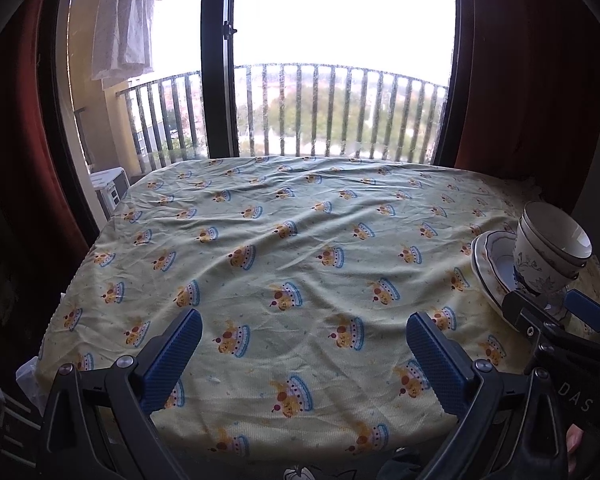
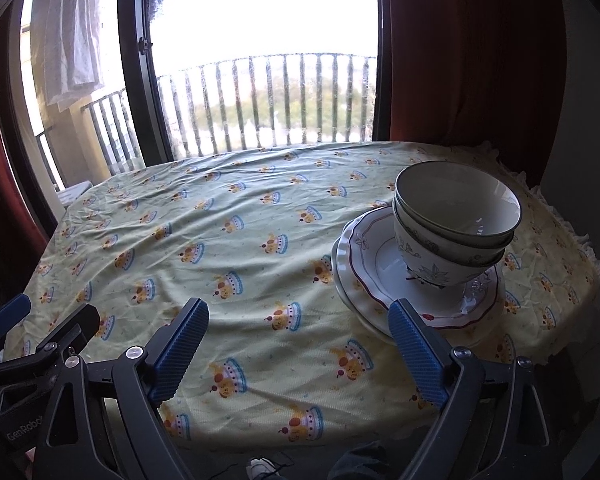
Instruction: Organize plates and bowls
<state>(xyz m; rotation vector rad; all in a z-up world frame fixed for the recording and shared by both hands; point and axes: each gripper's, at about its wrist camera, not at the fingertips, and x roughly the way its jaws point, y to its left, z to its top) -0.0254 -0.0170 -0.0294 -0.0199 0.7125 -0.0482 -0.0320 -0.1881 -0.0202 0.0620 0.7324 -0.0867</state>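
The bowls (image 2: pixel 456 220), nested, stand on the stacked plates (image 2: pixel 364 260) at the right side of the tablecloth (image 2: pixel 220 240), with the left gripper (image 1: pixel 304 360) and right gripper (image 2: pixel 300 344) both spread wide, holding nothing.

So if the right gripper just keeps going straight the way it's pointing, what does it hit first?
Probably the patterned tablecloth: the open right gripper aims down at bare cloth. The stacked plates sit just beside its right finger, so depth is uncertain.

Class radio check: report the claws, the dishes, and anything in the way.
Left claw open, empty. Right claw open, empty. Bowls nested on stacked plates. Nothing blocking.
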